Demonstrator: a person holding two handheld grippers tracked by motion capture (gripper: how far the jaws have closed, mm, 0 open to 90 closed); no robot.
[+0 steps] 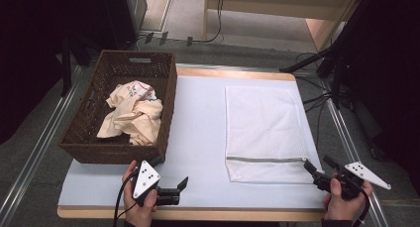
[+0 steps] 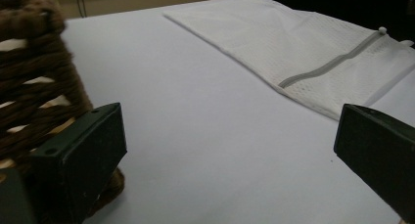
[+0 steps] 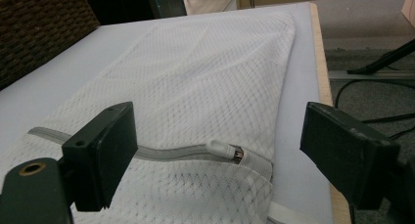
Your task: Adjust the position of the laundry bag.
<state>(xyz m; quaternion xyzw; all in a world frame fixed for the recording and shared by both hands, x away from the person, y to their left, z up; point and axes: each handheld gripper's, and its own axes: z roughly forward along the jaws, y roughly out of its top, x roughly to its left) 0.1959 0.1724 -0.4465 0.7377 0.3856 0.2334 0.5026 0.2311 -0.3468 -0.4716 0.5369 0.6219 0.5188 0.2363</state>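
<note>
**Right gripper view: go for the zip pull**

Right gripper view shows my right gripper (image 3: 215,155) wide open, aimed at the zip pull (image 3: 222,148) on the flat mesh bag (image 3: 205,82). I should pinch that small pull, not the mesh. My left gripper (image 2: 230,150) is open too, by the basket (image 1: 106,138) with the cloth (image 1: 132,113).

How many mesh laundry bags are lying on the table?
1. The white mesh bag lies flat on the right half of the table, zipper toward the person. Another could be hidden under the clothes in the basket.
</note>
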